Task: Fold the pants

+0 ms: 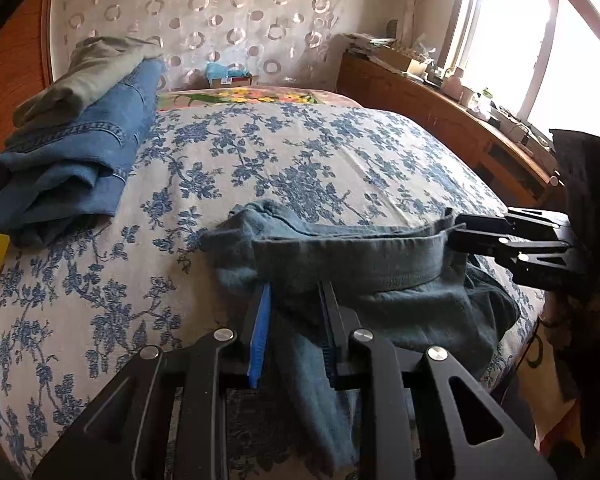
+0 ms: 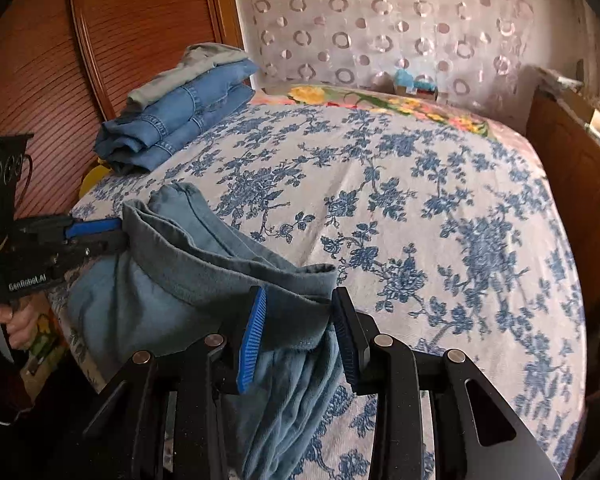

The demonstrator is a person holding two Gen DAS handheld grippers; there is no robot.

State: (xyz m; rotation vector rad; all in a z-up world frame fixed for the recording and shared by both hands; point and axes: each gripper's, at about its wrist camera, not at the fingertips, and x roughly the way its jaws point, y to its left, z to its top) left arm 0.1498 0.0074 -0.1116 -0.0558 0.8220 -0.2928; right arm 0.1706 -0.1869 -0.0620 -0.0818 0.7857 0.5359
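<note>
Faded grey-blue cotton pants (image 1: 380,276) are held by the waistband above the near edge of the blue-flowered bedspread (image 1: 300,160), the legs hanging down toward the cameras; the waistband's long axis is stretched across between the two grippers. The left gripper (image 1: 296,312) is clamped on one end of the band; the right gripper (image 2: 300,328) is clamped on the other, so neither hand is nearer. Both are pointed forward and downward over the bed, with the open spread beyond the fingertips.
</note>
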